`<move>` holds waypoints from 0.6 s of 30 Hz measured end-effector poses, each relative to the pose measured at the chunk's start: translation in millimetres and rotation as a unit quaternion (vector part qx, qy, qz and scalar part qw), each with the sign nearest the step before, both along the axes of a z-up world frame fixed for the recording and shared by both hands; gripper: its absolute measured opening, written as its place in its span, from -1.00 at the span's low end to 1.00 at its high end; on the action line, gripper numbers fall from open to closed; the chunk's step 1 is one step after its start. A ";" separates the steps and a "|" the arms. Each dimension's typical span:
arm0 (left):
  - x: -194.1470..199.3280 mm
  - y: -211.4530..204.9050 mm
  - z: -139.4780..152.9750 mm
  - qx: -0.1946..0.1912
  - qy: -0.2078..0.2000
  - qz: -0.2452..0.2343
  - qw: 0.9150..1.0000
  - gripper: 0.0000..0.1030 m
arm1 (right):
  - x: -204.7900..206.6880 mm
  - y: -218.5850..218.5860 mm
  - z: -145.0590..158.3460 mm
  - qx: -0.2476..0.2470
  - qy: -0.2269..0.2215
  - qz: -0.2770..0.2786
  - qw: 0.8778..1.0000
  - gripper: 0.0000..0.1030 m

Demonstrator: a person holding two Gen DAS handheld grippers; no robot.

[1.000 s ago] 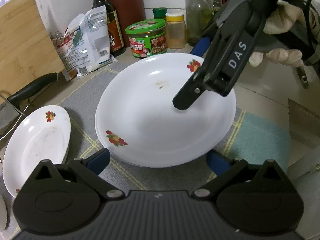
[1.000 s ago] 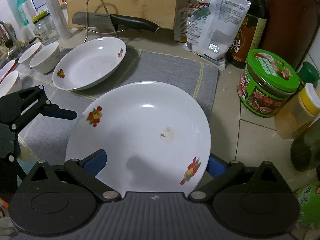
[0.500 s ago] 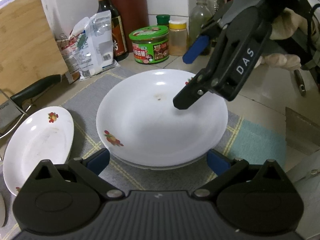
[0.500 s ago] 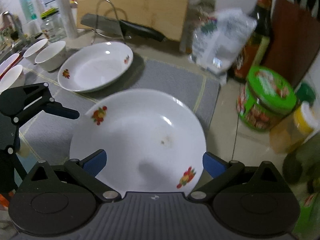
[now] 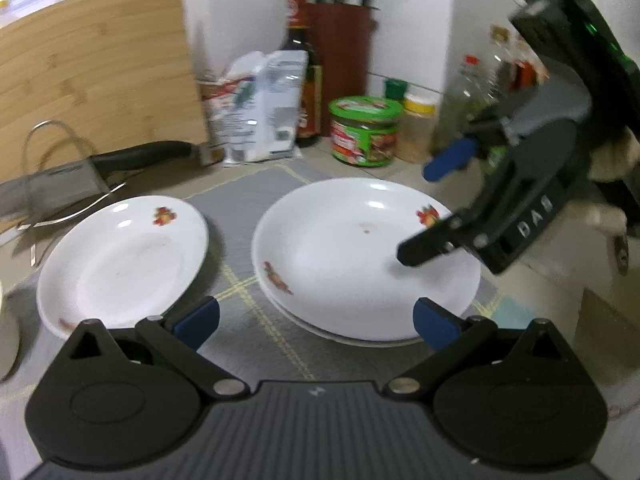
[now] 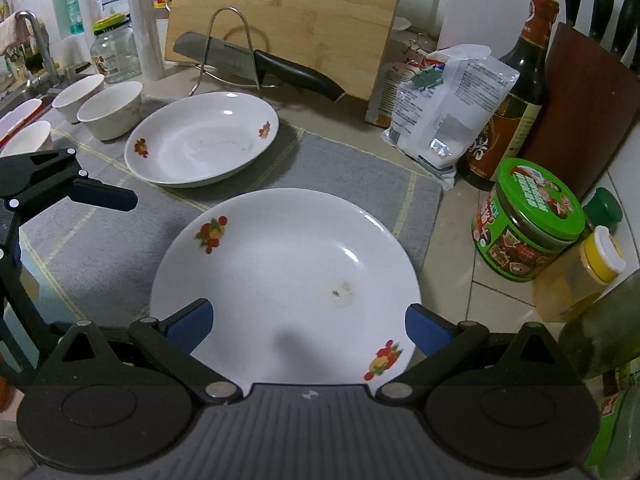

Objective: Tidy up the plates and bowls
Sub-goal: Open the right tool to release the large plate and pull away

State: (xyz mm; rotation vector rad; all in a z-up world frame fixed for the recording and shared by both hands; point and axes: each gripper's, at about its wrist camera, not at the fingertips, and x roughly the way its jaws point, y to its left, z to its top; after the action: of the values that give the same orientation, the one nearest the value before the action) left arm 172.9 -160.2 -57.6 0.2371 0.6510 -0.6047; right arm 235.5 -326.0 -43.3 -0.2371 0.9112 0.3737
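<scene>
A white plate with fruit prints (image 5: pixel 360 256) lies on top of another plate on the grey mat; only the lower plate's rim shows. My left gripper (image 5: pixel 316 326) is open just in front of this stack and holds nothing. My right gripper (image 6: pixel 308 328) is also open, hovering over the near rim of the same plate (image 6: pixel 288 280). From the left wrist view, the right gripper (image 5: pixel 414 214) hangs above the plate's right side. A second deep plate (image 6: pixel 200 144) sits alone further along the mat. Three small bowls (image 6: pixel 112 114) stand beyond it.
A cleaver on a wire stand (image 6: pixel 256 62) and a bamboo board (image 6: pixel 288 16) are at the back. A green-lidded jar (image 6: pixel 528 224), sauce bottle (image 6: pixel 508 108), white bag (image 6: pixel 444 108) and spice jars crowd the right side. The sink tap (image 6: pixel 36 44) is far left.
Both grippers have drawn back and risen from the stacked plate, which stays put. The left wrist view now takes in more of the lone plate.
</scene>
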 end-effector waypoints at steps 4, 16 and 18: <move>-5.4 5.8 3.4 -0.015 -0.006 0.032 0.999 0.99 | -4.5 5.7 0.9 0.000 -0.005 0.011 1.000 1.00; -24.5 24.5 6.4 -0.019 -0.007 0.132 0.991 0.99 | -7.3 20.8 2.1 0.023 -0.017 0.071 0.997 1.00; -28.2 28.9 8.0 -0.016 -0.007 0.153 0.988 0.99 | -5.3 24.6 2.7 0.033 -0.018 0.080 0.996 1.00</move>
State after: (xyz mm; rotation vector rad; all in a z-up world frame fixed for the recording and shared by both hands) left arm 144.6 -131.4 -49.7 0.1072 0.6477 -0.3176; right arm 230.2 -301.4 -40.6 -0.2558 0.8449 0.5460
